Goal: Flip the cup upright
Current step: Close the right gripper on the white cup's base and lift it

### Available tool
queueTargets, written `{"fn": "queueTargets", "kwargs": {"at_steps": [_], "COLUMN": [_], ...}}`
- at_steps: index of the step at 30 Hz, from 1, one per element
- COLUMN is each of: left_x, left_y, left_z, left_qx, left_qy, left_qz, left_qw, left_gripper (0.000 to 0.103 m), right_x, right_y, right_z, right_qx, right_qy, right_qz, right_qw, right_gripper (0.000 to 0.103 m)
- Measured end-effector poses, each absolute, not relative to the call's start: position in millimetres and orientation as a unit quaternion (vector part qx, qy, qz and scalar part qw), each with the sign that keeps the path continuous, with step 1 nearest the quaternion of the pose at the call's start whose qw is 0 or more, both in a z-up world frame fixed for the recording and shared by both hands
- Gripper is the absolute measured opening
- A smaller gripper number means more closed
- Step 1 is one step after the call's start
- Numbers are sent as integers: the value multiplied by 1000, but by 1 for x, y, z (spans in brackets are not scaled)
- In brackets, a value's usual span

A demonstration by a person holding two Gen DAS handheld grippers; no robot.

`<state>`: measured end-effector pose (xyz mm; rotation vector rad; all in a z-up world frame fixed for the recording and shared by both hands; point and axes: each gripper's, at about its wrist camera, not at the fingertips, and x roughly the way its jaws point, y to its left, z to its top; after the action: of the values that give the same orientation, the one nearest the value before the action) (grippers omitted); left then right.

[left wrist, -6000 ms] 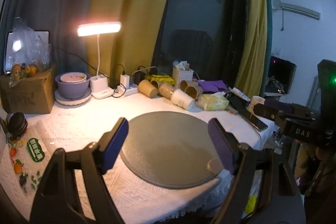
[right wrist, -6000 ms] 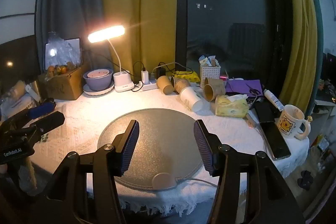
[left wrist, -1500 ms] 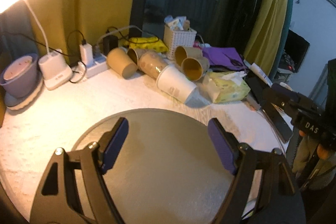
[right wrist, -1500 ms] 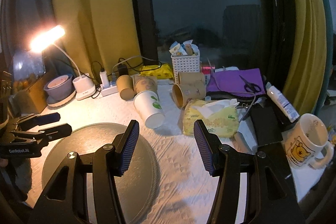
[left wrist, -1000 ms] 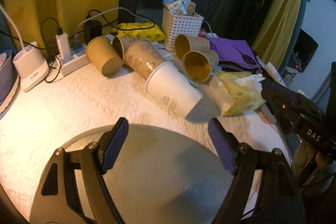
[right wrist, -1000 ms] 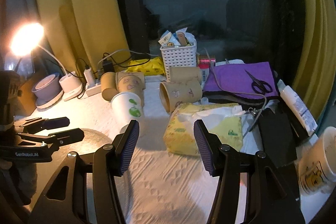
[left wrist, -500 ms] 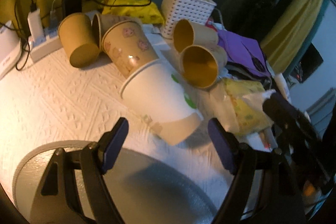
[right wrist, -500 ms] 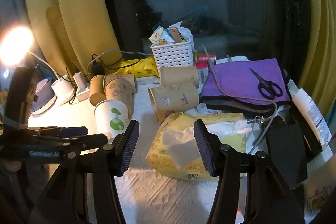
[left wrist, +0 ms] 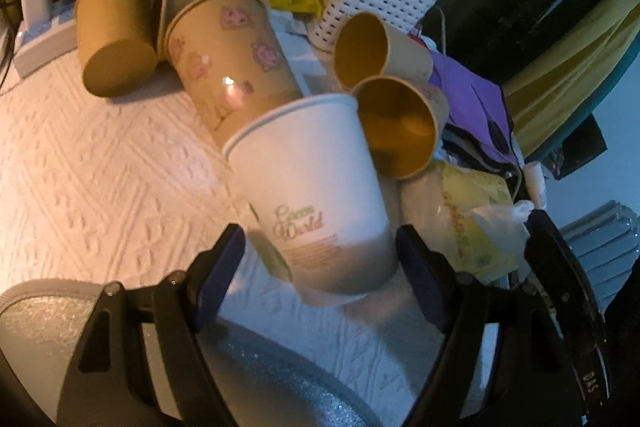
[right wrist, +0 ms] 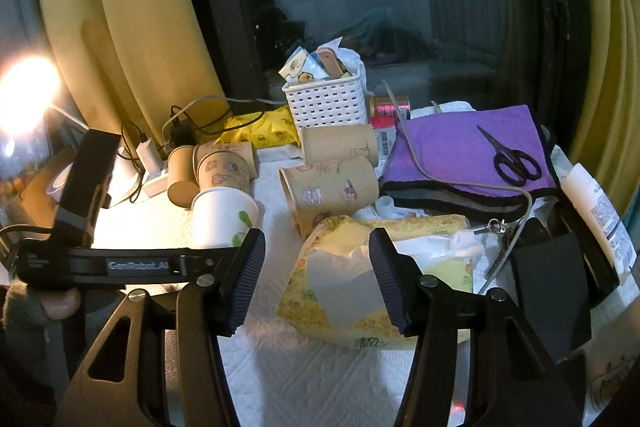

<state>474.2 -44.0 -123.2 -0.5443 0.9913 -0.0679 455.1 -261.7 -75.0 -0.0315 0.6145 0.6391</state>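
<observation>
Left wrist view: left tool spread wide, its base end of the white cup between the fingers, untouched, lying on the surface against brown cups. Right wrist view: right tool released, hovering over the tissue pack.

Both wrist views face the window; each shows the white cup close up.
</observation>
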Motion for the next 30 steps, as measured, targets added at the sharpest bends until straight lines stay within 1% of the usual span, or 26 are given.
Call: {"fn": "queueTargets", "kwargs": {"at_steps": [1, 5, 16, 30], "left_x": [474, 471, 429, 329], "left_y": [-44, -46, -43, -34], "left_z": [-123, -120, -101, -64], "left_qx": [-257, -249, -241, -200], "left_qy": [467, 461, 443, 396], "left_qz": [-36, -45, -68, -92], "left_qw": [845, 851, 861, 892], "left_gripper": [70, 68, 67, 66], "right_x": [454, 448, 414, 341], "right_y": [-261, -263, -262, -248], "right_z": [-74, -70, -53, -30], "right_qx": [-16, -21, -25, -35], "right_qy": [297, 295, 283, 271], "right_qz": [309, 305, 296, 299], "right_qw": [904, 905, 912, 914], "right_gripper": [57, 57, 57, 57]}}
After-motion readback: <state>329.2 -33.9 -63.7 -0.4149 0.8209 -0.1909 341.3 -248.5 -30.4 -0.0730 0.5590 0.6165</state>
